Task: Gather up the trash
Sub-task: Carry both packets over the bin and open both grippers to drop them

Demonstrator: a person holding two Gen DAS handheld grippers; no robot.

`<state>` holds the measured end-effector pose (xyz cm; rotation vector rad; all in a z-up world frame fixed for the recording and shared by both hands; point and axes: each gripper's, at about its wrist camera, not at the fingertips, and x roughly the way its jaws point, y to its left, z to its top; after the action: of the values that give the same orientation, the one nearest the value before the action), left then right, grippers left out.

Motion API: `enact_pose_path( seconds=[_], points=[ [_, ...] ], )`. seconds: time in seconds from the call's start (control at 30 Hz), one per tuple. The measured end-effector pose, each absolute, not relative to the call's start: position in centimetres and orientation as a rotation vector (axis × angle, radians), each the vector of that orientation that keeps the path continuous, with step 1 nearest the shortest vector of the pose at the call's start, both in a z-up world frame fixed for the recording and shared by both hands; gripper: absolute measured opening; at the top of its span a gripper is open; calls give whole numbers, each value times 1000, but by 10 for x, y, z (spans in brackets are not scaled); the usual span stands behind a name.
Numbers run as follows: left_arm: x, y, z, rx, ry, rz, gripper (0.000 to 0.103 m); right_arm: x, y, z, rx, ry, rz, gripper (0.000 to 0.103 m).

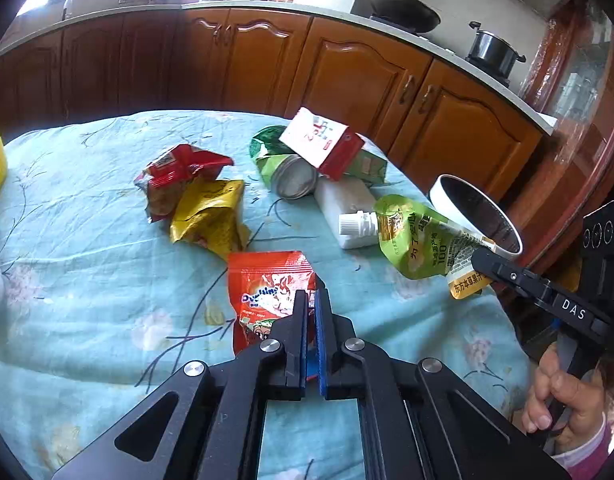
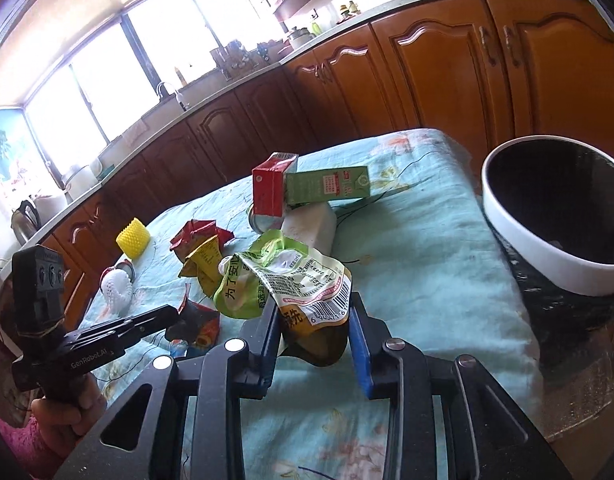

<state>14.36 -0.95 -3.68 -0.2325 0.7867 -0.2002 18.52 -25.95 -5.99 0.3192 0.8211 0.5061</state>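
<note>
L gripper [image 1: 311, 300] has its black fingers w/ blue pads pinched on the right edge of the orange-red foil Ovaltine sachet [image 1: 267, 292], which lies flat on the pale blue floral tablecloth [image 1: 87, 280], near centre. R gripper [image 2: 313, 320] is clamped on the bottom end of the crumpled lime-green spouted drink pouch [image 2: 283, 276], held above the cloth; its white screw cap [image 1: 357, 223] points left. The white-rimmed bin w/ black liner [image 2: 547, 264] sits at the table's right edge, just right of the pouch. Farther back: crumpled red snack wrapper [image 1: 179, 172] touching a yellow foil wrapper [image 1: 211, 212]; right of them, a red-and-white carton [image 1: 323, 144] leaning over a green carton [image 1: 367, 166], a tipped tin can [image 1: 293, 178], and a white block [image 1: 343, 204].
</note>
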Motion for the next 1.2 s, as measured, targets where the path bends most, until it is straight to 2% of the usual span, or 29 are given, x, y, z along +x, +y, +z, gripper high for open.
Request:
enact_pose_path(
  seconds=[0.63,0.67,0.7,0.73,0.77,0.8,0.9,1.0,1.1,1.17,1.2],
  points=[
    [160,-65,-17,-139,737,-352,0,164,-339,-37,388,720,340,32],
    [160,-67,-19,-133,752,-346,2,163,-341,-37,390,719,339,32],
    [160,-67,-21,-120,763,-331,8,163,-343,-37,390,718,337,32],
    [160,-68,-22,-108,771,-319,23,162,-343,-37,391,717,335,32],
    [159,-68,-23,-98,773,-301,33,162,-345,-38,393,717,335,32],
    [158,-67,-27,-88,776,-278,47,162,-345,-38,398,717,336,32],
    [157,-71,-35,-65,812,-260,49,161,-347,-41,408,720,337,32],
    [163,-78,-49,-40,871,-249,49,161,-348,-44,417,726,339,32],
    [169,-84,-59,-26,911,-249,19,161,-352,-45,426,726,336,32],
    [171,-85,-59,-32,901,-257,12,160,-353,-45,430,723,330,32],
    [172,-86,-57,-33,894,-264,3,160,-354,-45,431,721,326,32]
  ],
)
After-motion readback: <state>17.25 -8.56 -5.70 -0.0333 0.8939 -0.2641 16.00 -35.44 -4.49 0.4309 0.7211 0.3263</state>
